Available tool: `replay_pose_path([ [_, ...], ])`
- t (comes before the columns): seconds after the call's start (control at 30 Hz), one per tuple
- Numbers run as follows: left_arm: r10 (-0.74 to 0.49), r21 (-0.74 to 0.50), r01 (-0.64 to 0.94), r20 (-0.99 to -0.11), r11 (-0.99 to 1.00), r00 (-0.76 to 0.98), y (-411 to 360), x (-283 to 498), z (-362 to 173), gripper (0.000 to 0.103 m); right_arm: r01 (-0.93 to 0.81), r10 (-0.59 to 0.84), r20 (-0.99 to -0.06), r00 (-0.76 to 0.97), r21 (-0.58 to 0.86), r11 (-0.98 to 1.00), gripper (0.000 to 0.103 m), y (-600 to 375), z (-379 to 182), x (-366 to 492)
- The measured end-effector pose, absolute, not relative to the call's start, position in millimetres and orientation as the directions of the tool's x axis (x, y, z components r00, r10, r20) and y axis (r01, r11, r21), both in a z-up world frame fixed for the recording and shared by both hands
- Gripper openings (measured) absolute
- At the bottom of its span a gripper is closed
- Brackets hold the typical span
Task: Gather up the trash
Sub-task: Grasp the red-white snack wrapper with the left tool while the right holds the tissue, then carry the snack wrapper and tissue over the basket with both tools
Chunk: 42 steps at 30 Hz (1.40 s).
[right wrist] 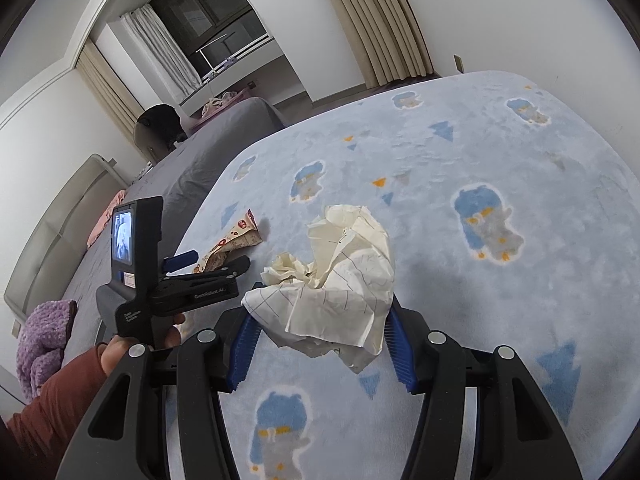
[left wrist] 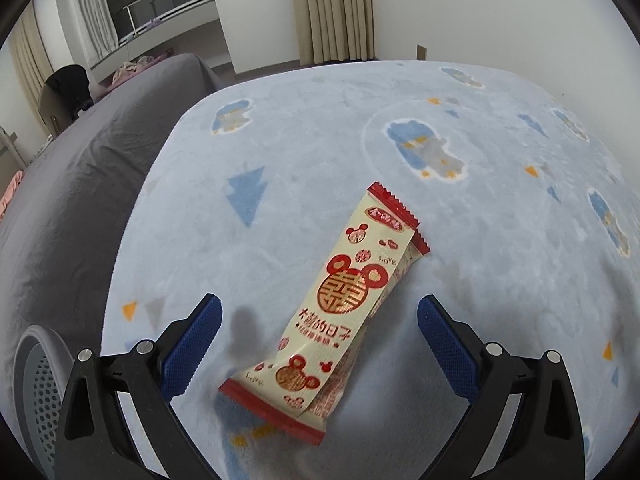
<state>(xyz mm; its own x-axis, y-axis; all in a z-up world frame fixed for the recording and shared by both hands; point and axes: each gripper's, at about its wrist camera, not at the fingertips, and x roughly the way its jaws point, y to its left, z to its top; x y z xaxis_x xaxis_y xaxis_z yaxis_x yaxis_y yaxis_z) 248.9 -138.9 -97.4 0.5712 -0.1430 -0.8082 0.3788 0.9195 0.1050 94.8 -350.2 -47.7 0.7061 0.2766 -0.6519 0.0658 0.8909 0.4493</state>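
While lying flat on the blanket (left wrist: 360, 128) at lower centre, wrapper (left wrist: 340, 300) sits between wide-open left gripper (left wrist: 320, 340) fingers: light, slick, best pinched across its middle. Right gripper (right wrist: 320, 344) clamped on crumpled paper (right wrist: 340, 272), soft, crushable.

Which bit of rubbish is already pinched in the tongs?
The crumpled cream paper ball, squeezed between the right tongs. The flat red-and-cream snack wrapper lies loose on the blue blanket between the open left tongs.
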Motion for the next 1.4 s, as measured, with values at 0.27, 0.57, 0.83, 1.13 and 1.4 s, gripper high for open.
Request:
replay_pose_path([
  [0.27, -0.220, 0.026, 0.412, -0.814, 0.911, 0.537, -140.9, 237.4, -94.8, 0.044, 0.072, 0.272, -0.651, 0.709, 0.450, 0.890, 0.054, -351.4, -47.3, 94.0],
  [0.57, -0.222, 0.010, 0.395, -0.814, 0.919, 0.537, -123.9, 186.8, -87.1, 0.030, 0.066, 0.269, -0.649, 0.712, 0.443, 0.894, 0.054, -346.8, -46.3, 90.3],
  [0.83, -0.207, 0.037, 0.370, -0.775, 0.928, 0.597, -87.0, 141.1, -61.7, 0.030, 0.047, 0.284, -0.659, 0.696, 0.437, 0.898, 0.054, -327.6, -47.3, 91.0],
  [1.13, -0.170, 0.051, 0.300, -0.727, 0.953, 0.665, -28.4, 110.7, -26.1, 0.030, -0.018, 0.312, -0.649, 0.694, 0.417, 0.909, 0.054, -278.2, -30.3, 93.4],
  [1.4, -0.092, 0.078, 0.199, -0.688, 0.977, 0.720, 25.6, 97.9, -13.6, 0.030, -0.134, 0.358, -0.643, 0.677, 0.371, 0.919, 0.054, -199.4, -17.2, 104.1],
])
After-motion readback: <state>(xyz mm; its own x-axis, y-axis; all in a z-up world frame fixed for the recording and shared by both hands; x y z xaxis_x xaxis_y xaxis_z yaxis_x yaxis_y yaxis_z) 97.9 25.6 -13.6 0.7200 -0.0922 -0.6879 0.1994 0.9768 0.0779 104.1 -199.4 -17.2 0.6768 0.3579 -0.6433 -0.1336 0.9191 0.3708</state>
